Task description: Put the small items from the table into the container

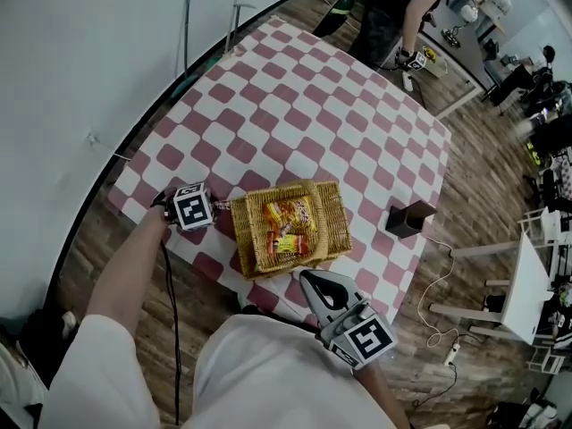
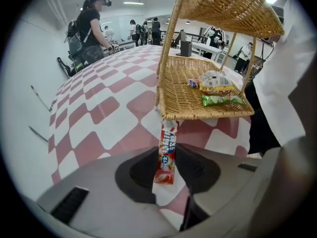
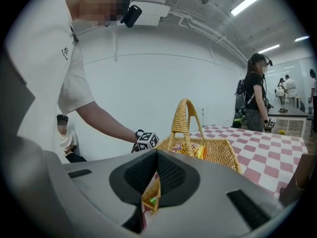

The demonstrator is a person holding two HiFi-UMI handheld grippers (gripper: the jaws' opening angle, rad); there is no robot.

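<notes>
A wicker basket (image 1: 332,223) with a tall handle stands near the front edge of the checked table (image 1: 304,96), with several snack packets (image 1: 288,226) inside. My left gripper (image 1: 198,209) is just left of it, pointing steeply down. In the left gripper view its jaws (image 2: 166,150) are shut on a red candy stick packet (image 2: 167,155), whose far end reaches the basket's (image 2: 208,110) base. A yellow packet (image 2: 215,83) and a green packet (image 2: 221,100) lie in the basket. My right gripper (image 1: 308,280) hovers off the table's front edge, shut and empty, aimed (image 3: 157,155) at the basket (image 3: 218,150).
A dark box (image 1: 408,219) stands on the table right of the basket. A person (image 1: 393,16) stands at the table's far corner. A white shelf unit (image 1: 527,284) and a cable (image 1: 438,293) are on the floor to the right.
</notes>
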